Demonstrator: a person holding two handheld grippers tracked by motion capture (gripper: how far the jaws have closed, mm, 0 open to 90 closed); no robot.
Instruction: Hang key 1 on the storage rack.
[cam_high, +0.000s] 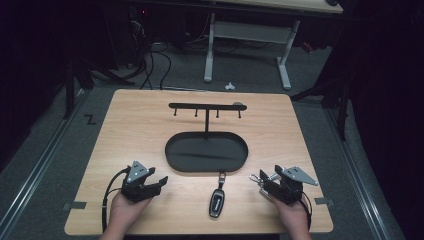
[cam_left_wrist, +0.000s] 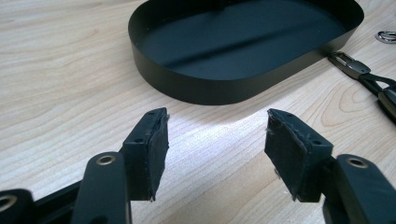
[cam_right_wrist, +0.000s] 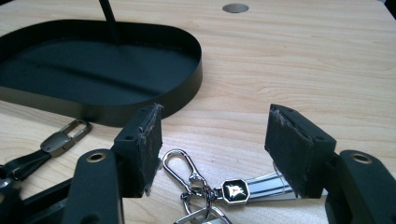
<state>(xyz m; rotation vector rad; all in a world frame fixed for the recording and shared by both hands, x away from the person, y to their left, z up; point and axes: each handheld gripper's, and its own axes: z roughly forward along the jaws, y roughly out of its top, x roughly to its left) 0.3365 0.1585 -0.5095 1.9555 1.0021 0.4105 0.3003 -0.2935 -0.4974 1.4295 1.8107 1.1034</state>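
Between the right tool's (cam_right_wrist: 212, 140) jaws: keychain (cam_right_wrist: 224, 189).

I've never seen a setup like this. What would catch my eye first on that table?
Probably the black oval tray at the middle of the wooden table, with a hook rack rising on a post from it. Next, the two open grippers held at the near edge, left gripper and right gripper. A car key fob lies between them, and a silver key clip by the right one.

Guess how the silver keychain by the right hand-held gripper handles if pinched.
The silver keychain looks like linked clip, rings and strap, so probably floppy, dangling when lifted. Polished metal may slip between the pads. Small, likely light.
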